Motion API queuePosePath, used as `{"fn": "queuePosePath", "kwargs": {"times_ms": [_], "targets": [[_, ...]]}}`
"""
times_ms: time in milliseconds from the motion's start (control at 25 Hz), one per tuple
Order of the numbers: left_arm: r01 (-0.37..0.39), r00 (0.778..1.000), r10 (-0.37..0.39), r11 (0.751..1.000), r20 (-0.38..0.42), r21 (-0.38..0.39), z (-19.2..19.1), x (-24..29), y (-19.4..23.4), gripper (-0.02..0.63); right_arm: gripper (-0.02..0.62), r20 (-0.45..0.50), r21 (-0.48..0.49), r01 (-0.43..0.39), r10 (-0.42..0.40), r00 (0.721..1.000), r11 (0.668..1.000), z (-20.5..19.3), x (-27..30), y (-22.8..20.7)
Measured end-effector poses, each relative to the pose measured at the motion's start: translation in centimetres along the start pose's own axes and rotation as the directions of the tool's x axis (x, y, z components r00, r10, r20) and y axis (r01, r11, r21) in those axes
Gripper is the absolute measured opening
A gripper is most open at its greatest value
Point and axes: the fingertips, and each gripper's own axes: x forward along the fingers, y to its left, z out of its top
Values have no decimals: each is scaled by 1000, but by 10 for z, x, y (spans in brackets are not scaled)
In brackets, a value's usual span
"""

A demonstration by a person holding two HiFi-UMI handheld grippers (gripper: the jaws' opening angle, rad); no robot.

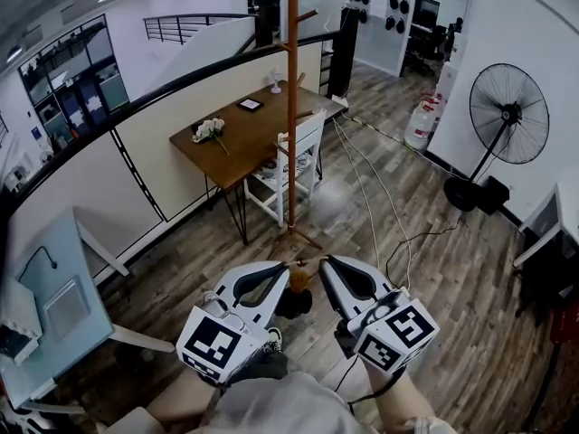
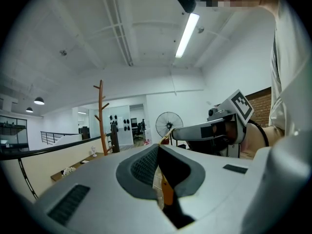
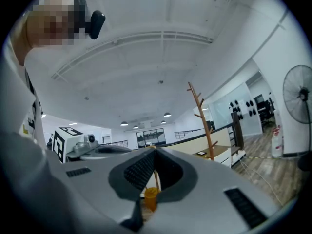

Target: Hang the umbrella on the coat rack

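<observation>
The wooden coat rack [image 1: 291,107] stands on the floor ahead of me, next to a table; it also shows far off as the same rack [image 2: 101,111] and rack [image 3: 202,113]. The umbrella hangs between my two grippers: an orange handle end [image 1: 298,279] over a black body [image 1: 293,302]. My left gripper [image 1: 286,266] and right gripper [image 1: 322,261] meet tip to tip above it. In the gripper views, the left gripper [image 2: 158,147] and right gripper [image 3: 154,151] are each shut on the umbrella's thin strap, and the orange handle end [image 3: 150,197] dangles below.
A brown wooden table [image 1: 244,134] and a white chair [image 1: 294,165] stand right by the rack's base. Cables [image 1: 371,197] run across the wood floor. A standing fan [image 1: 507,116] is at the right, a white desk [image 1: 54,306] at the left.
</observation>
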Motion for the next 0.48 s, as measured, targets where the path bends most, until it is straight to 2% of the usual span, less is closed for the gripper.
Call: {"fn": "queuePosePath", "kwargs": {"times_ms": [280, 480], "targets": [[27, 1000, -27, 1000, 9, -14, 6, 68, 92, 5, 5, -13, -22, 24, -24, 1000, 999, 21, 91, -66], [50, 999, -50, 999, 15, -20, 4, 108, 158, 5, 5, -7, 39, 8, -8, 1000, 999, 29, 156, -103]]}}
